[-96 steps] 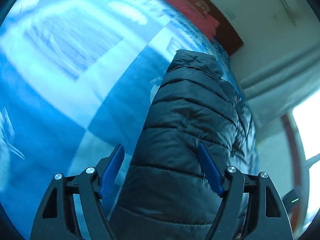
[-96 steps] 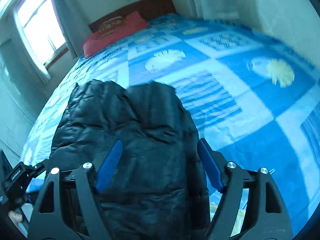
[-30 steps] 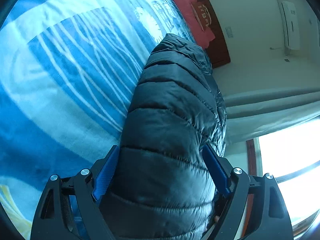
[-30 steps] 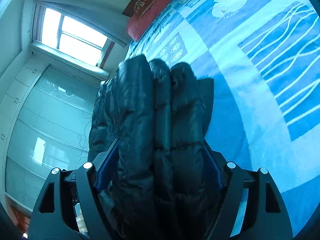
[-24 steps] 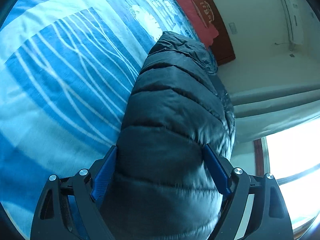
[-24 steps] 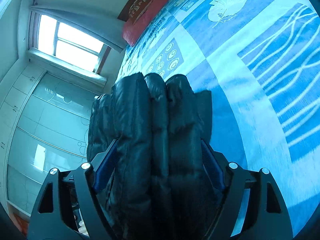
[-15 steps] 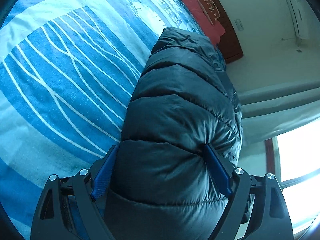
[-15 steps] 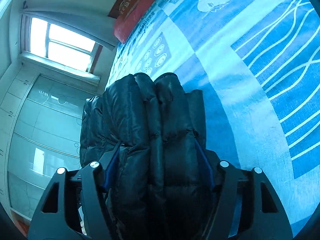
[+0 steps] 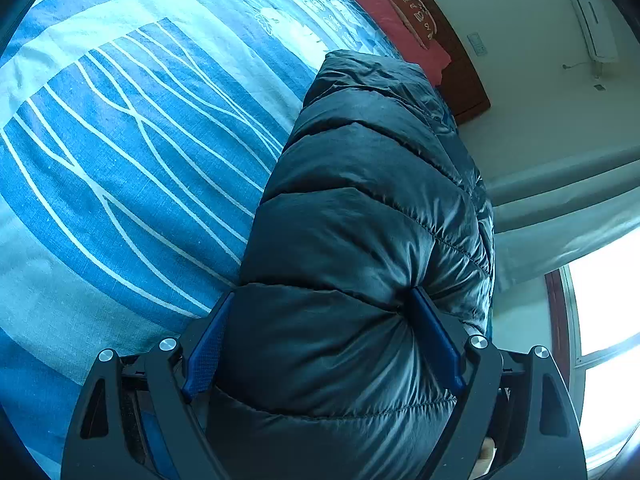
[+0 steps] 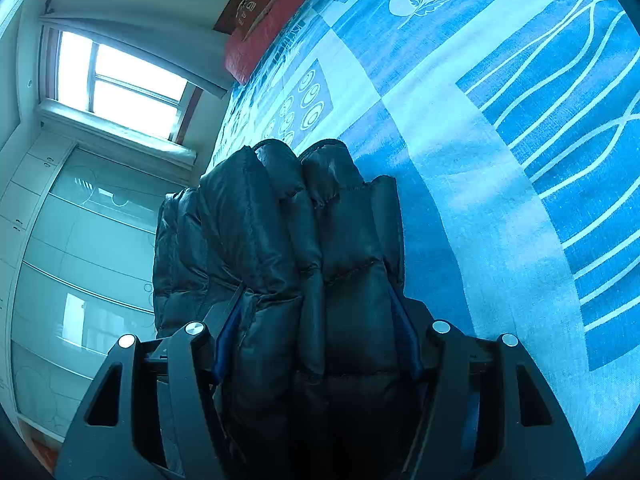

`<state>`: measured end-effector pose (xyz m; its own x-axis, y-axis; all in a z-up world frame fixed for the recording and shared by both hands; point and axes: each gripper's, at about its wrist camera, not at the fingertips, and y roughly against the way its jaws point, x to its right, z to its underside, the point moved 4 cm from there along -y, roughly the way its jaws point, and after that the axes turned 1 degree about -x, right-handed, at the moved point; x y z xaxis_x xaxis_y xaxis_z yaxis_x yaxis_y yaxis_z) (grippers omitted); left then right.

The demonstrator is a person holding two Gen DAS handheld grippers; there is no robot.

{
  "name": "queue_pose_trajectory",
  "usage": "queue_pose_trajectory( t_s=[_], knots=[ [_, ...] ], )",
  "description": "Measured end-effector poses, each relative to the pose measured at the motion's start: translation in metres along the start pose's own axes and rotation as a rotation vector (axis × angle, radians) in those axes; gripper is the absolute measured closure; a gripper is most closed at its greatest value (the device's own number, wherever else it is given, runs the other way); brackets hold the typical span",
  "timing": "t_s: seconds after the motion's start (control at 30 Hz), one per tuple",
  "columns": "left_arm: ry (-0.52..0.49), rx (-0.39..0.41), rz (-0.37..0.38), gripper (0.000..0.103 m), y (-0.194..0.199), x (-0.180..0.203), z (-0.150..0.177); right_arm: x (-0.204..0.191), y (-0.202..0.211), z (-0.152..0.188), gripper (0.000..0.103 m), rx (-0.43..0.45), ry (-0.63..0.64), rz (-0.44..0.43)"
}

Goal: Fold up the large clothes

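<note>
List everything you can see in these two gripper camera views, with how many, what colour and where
Puffer jacket: one, black, quilted, bunched thick between the fingers of both grippers, above the bed.
Bedspread: one, blue and white patchwork with wavy lines, leaves and circles, covering the bed under the jacket.
Pillow: one, red, at the head of the bed.
Headboard: one, dark brown wood, behind the pillow.
Window: one, bright, on the wall beside the bed.
Wardrobe: one, pale with glossy doors, below the window in the right wrist view.
Air conditioner: one, white, high on the wall.
Left gripper: black frame, blue pads, shut on the jacket.
Right gripper: black frame, blue pads, shut on the jacket.
</note>
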<state>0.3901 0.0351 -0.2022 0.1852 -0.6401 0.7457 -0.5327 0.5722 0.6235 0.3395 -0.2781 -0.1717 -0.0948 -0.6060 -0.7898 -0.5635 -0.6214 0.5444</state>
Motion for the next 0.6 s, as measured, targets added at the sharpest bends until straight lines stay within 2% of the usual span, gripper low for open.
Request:
queue_pose_trajectory(
  t_s=[0.27,0.47,0.6],
  knots=[
    [-0.003,-0.002,0.011,0.018,-0.002,0.003,-0.004,-0.004,0.006,0.005,0.041,0.023,-0.003,-0.022],
    [0.008,-0.027,0.038,0.017,0.002,-0.003,-0.008,0.007,0.023,0.01,0.03,0.037,-0.03,-0.032],
    [0.016,-0.031,0.035,0.017,0.01,-0.003,-0.008,0.012,0.036,0.014,0.029,0.048,-0.057,-0.046]
  ],
)
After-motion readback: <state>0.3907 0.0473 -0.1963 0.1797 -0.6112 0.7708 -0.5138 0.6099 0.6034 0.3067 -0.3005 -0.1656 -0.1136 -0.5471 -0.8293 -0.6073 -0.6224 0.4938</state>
